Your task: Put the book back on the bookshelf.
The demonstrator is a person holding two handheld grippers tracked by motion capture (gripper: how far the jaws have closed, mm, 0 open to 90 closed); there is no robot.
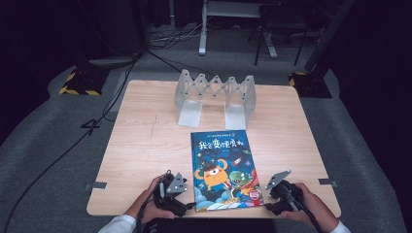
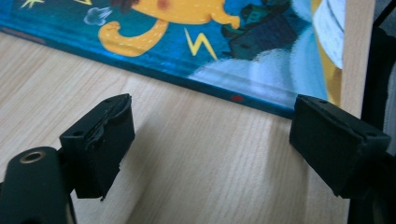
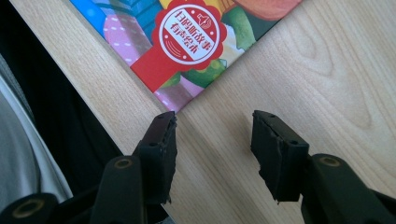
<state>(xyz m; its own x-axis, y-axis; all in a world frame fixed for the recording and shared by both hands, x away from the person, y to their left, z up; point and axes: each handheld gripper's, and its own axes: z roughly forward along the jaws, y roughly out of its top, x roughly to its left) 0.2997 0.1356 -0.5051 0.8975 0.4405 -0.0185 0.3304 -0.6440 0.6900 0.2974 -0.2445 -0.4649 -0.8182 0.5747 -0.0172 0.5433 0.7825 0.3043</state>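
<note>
Your two grippers sit at the table's (image 1: 145, 145) near edge, left gripper (image 1: 187, 206) and right gripper (image 1: 267, 206) flanking the picture book (image 1: 223, 170), both with jaws apart on nothing. That book lies flat, closed, near the bookstand (image 1: 216, 97). It looks stiff, thin and glossy, likely slippery; pinch its near corners.

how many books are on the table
1. The picture book lies flat on the wooden table, cover up, at the near edge between the left gripper and right gripper. The bookend rack behind it holds none.
</note>
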